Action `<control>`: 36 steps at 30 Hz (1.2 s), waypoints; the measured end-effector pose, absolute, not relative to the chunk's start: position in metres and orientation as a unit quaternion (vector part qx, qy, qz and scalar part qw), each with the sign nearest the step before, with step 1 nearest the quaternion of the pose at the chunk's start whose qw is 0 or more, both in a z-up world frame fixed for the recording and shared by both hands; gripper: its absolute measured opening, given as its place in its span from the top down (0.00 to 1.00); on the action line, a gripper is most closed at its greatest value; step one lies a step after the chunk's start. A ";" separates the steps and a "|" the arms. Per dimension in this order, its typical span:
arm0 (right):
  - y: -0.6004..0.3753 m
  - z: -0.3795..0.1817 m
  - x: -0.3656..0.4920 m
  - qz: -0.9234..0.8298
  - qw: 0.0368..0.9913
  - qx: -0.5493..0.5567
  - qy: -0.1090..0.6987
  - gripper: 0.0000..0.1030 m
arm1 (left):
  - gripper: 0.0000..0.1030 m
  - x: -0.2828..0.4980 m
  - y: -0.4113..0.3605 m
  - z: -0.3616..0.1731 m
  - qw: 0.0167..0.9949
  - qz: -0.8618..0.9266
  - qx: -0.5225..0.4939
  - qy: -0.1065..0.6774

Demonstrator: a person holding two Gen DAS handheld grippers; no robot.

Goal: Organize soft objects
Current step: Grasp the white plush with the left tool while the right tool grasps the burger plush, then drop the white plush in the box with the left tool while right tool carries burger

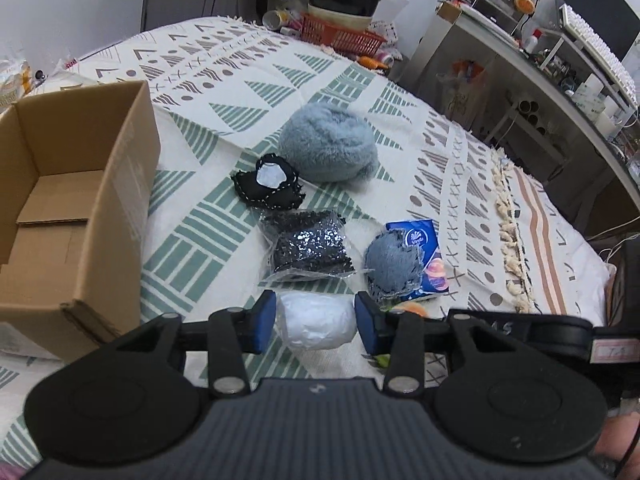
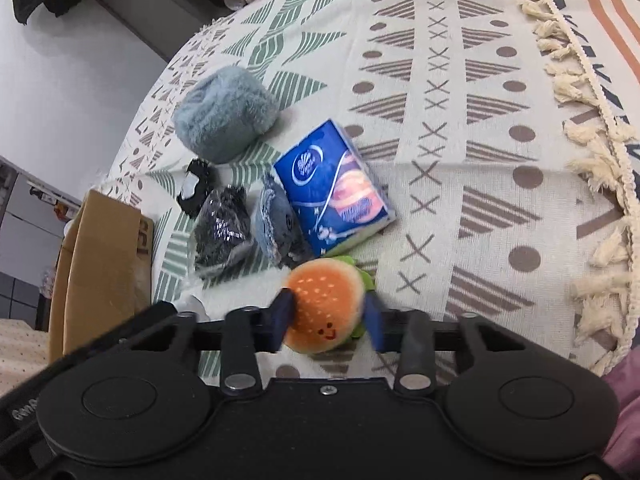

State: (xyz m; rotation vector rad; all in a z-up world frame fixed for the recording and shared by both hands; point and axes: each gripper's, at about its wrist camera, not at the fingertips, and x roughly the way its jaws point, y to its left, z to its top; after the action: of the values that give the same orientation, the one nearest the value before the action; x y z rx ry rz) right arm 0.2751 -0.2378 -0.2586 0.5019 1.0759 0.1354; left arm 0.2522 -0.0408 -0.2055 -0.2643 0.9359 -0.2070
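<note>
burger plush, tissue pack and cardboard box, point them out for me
burger plush (image 2: 326, 306), right wrist view, on its orange bun
tissue pack (image 2: 332, 188), right wrist view, on its blue top face
cardboard box (image 1: 120, 184), left wrist view, on its outer side wall

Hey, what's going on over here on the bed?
A person is sorting soft things with two handheld grippers. The left gripper brackets a white wrapped bundle; the right gripper brackets an orange burger plush toy. An open cardboard box sits nearby, nothing visible inside. A fluffy grey-blue ball and a blue tissue pack lie on the patterned bedspread.
</note>
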 end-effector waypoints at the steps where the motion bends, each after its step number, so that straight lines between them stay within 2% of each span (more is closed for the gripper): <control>1: -0.238 -0.257 0.273 0.064 0.828 0.234 0.505 0.74 | 0.59 0.250 -0.039 -0.204 0.880 -0.098 -0.126 0.447; 9: -0.232 -0.232 0.247 0.076 0.851 0.218 0.471 0.78 | 0.59 0.229 -0.025 -0.184 0.891 -0.090 -0.136 0.423; 36: -0.199 -0.153 0.200 0.048 0.905 0.187 0.378 0.78 | 0.59 0.196 0.027 -0.135 0.927 -0.041 -0.139 0.346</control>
State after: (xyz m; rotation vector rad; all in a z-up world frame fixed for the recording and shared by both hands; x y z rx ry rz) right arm 0.1999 -0.1994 -0.1530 0.3870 0.7809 0.1002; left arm 0.1956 0.0265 -0.1350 -0.2859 0.7091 -0.0846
